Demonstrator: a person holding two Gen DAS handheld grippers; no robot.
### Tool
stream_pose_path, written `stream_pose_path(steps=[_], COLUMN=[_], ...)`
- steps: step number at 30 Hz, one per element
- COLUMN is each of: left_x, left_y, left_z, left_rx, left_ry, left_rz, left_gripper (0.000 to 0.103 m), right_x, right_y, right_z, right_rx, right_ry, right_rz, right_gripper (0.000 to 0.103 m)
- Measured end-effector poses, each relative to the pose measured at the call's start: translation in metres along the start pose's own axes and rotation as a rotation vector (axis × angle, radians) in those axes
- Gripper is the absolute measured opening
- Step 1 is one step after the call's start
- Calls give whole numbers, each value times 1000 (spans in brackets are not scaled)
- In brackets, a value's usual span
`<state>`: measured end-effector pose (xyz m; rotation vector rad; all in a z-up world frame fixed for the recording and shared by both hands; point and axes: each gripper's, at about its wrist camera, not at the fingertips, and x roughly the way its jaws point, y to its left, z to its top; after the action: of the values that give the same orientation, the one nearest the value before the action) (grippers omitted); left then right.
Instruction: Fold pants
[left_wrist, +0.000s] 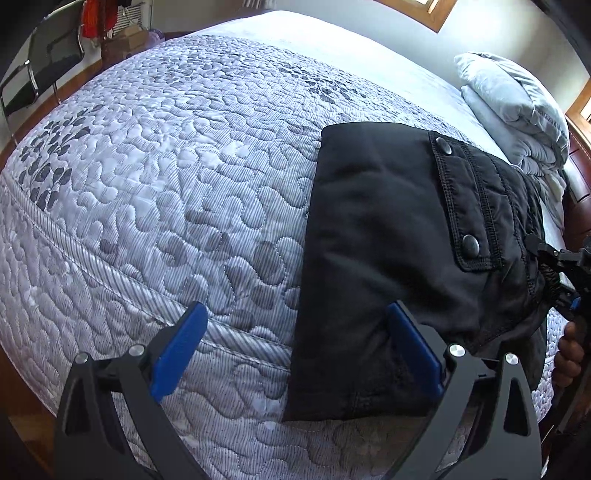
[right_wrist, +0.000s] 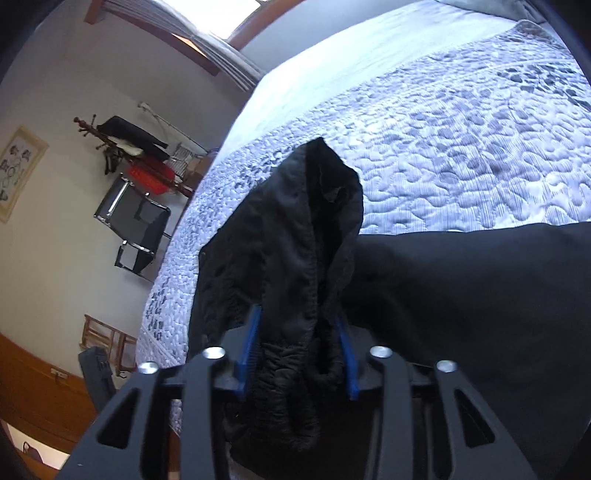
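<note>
Black pants (left_wrist: 388, 236) lie folded on the quilted bed (left_wrist: 166, 166), with a snap-button pocket flap facing up. My left gripper (left_wrist: 295, 328) is open and empty, hovering over the near left edge of the pants. My right gripper (right_wrist: 299, 328) is shut on a bunched wad of the pants' waistband (right_wrist: 295, 280) and lifts it off the bed. It also shows at the right edge of the left wrist view (left_wrist: 554, 258), gripping the right end of the pants.
A folded grey blanket (left_wrist: 517, 107) lies at the bed's far right. A black chair (left_wrist: 40, 70) stands beyond the bed on the wooden floor. A coat rack (right_wrist: 125, 147) and a chair (right_wrist: 136, 229) stand by the wall.
</note>
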<state>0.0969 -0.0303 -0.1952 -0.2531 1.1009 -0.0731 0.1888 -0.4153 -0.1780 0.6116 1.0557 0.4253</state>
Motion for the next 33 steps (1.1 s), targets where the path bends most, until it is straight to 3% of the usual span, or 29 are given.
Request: stream_pose_path(steps=[7,14,23,33], left_x=[2,5,-4,-19], left_y=[0,3,6,17], left_z=[0,2,6,4], left_rx=[-5,-14,11,-50], left_ry=[2,16,0,-18], left_rz=[-3,-9,16,-27], left_gripper=[98,99,99,99], right_x=[23,16,-15,-47], right_y=[-6,-4,34,87], right_z=[3,7,8,16], right_rx=[53,33,-9,-89], right_ry=[35,40,19,-13], right_rz=[85,194,190,244], right_gripper=[65,28,24,24])
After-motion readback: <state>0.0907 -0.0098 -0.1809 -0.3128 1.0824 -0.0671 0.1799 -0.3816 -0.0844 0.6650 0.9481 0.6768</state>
